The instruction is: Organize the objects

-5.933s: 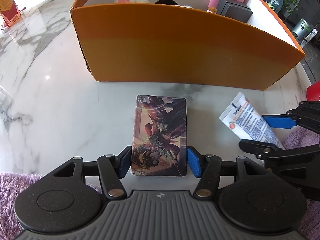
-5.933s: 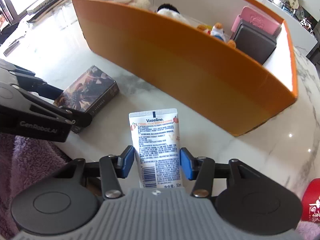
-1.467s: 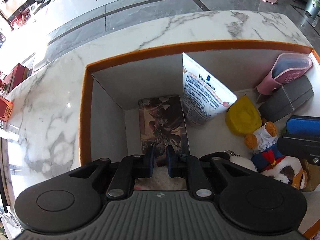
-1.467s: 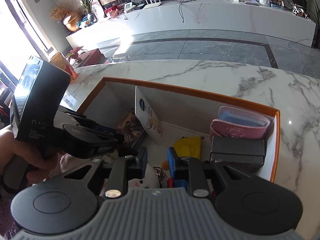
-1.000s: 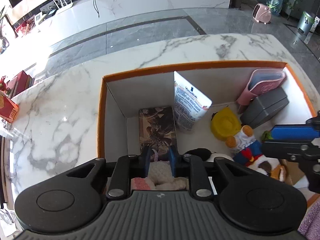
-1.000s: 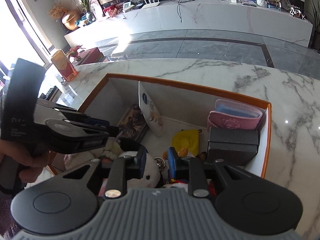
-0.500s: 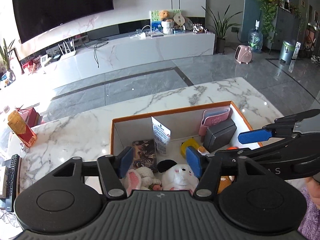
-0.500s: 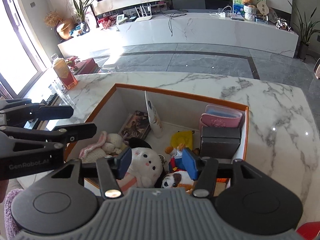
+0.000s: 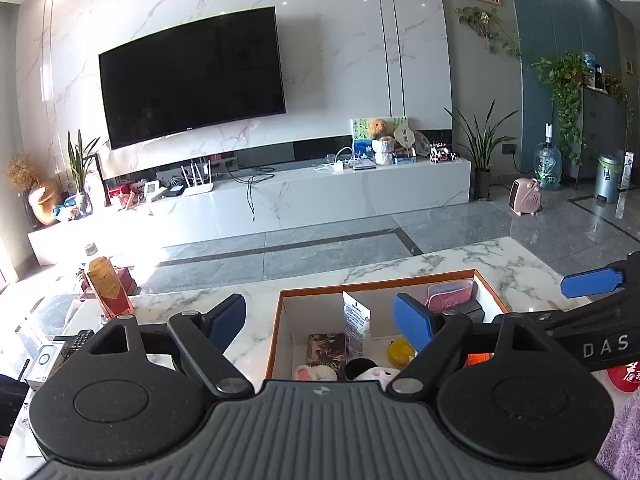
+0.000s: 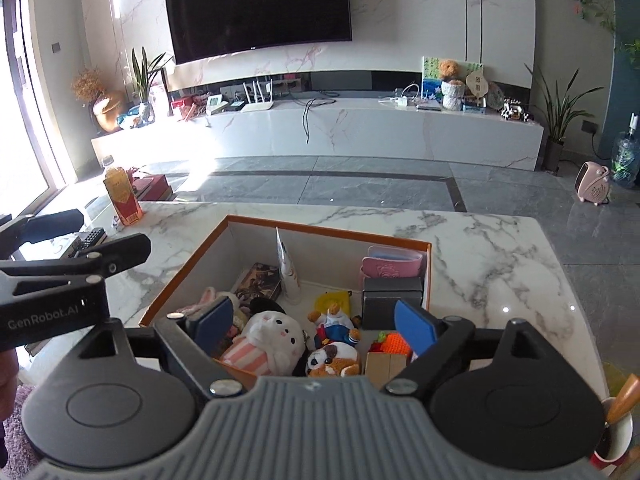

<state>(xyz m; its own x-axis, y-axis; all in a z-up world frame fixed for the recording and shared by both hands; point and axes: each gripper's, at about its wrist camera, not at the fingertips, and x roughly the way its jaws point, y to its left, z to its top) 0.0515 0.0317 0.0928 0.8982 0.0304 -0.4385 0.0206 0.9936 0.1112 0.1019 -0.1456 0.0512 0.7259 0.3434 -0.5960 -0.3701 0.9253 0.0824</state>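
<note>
Both grippers have risen, fingers spread and empty, above the orange box (image 10: 427,276) holding upright tube (image 10: 289,276) and flat card pack (image 10: 258,278).

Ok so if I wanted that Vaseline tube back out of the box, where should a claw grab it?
Take the Vaseline tube by its flat upper end, coming straight down from above. It stands upright against the orange box's back wall, so only the top is free.

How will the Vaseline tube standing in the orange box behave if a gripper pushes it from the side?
The Vaseline tube stands on end, leaning against the wall of the orange box, so it would probably tip over easily. It looks thin and flat, so likely light and somewhat soft under the fingers. Falling, it would probably land on the card box beside it.
</note>
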